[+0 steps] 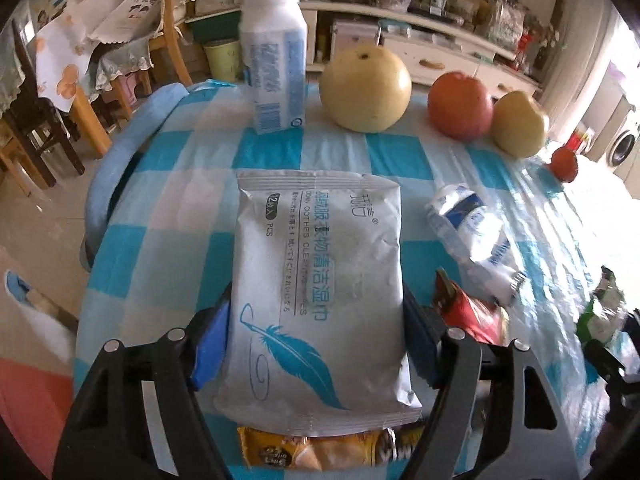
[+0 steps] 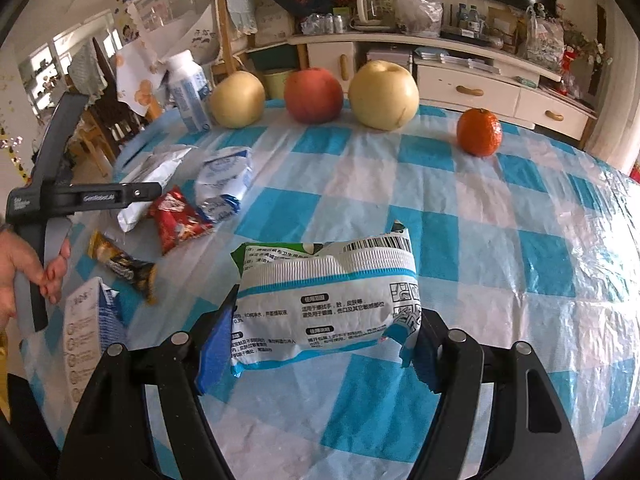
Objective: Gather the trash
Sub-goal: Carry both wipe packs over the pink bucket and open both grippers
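My left gripper (image 1: 316, 344) is shut on a grey wet-wipe pack with a blue feather (image 1: 316, 276), held over the checked tablecloth (image 1: 192, 208). My right gripper (image 2: 320, 340) is shut on a white, green and blue wipe packet (image 2: 328, 300). On the cloth lie a crumpled white-blue wrapper (image 1: 472, 228), also in the right wrist view (image 2: 224, 184), a red snack wrapper (image 1: 468, 312) (image 2: 176, 220), and a gold-black bar wrapper (image 1: 320, 452) (image 2: 124, 264). The left gripper's body (image 2: 60, 196) and the grey pack (image 2: 152, 184) show at the left of the right wrist view.
Two yellow pears (image 2: 384, 96) (image 2: 236, 98), a red apple (image 2: 314, 94), a tangerine (image 2: 479, 132) and a white-blue bottle (image 1: 274, 56) stand at the table's far edge. A white-blue carton (image 2: 88, 336) lies near left. Chairs (image 1: 44, 120) and a cabinet (image 2: 460, 80) are behind.
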### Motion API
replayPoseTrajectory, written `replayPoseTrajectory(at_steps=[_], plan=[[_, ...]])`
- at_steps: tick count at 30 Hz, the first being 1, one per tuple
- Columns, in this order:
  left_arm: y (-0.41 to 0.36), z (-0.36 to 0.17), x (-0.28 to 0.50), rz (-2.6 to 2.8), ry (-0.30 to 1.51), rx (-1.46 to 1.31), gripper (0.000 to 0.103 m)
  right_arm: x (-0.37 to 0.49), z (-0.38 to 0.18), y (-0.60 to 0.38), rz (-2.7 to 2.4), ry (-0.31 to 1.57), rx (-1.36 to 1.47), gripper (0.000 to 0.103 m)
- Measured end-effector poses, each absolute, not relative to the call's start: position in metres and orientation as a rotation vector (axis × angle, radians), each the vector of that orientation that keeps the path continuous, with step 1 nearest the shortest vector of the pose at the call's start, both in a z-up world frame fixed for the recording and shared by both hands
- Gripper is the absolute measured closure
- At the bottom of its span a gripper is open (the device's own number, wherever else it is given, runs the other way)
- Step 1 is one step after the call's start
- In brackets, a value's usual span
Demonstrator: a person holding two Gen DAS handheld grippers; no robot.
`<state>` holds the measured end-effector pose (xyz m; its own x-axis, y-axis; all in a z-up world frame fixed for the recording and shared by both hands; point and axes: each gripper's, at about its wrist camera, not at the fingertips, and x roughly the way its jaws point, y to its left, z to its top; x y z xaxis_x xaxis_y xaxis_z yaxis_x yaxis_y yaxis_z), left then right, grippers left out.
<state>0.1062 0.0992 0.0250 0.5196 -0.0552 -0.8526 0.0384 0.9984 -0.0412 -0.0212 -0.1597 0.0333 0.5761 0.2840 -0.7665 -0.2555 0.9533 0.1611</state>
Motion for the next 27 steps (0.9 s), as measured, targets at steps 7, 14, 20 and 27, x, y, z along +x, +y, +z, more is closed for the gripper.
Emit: replayPoseTrajectory(at_steps=[7,14,20,27], plan=[[0.109,0.052,0.063,-0.066,0.934,-0.052,0.028,-0.025,0.037,-0.154,0.386,0.897,0.108,0.03],[0.126,0.068,0.016,-0.071,0.852,-0.124,0.028,-0.036,0.044,-0.154,0.43,0.88,0.173,0.03],[0.135,0.066,-0.014,-0.045,0.831,-0.12,0.028,-0.049,0.051,-0.145,0.449,0.86,0.162,0.03],[0.148,0.065,-0.028,-0.018,0.818,-0.087,0.028,-0.063,0.058,-0.13,0.452,0.852,0.144,0.03]])
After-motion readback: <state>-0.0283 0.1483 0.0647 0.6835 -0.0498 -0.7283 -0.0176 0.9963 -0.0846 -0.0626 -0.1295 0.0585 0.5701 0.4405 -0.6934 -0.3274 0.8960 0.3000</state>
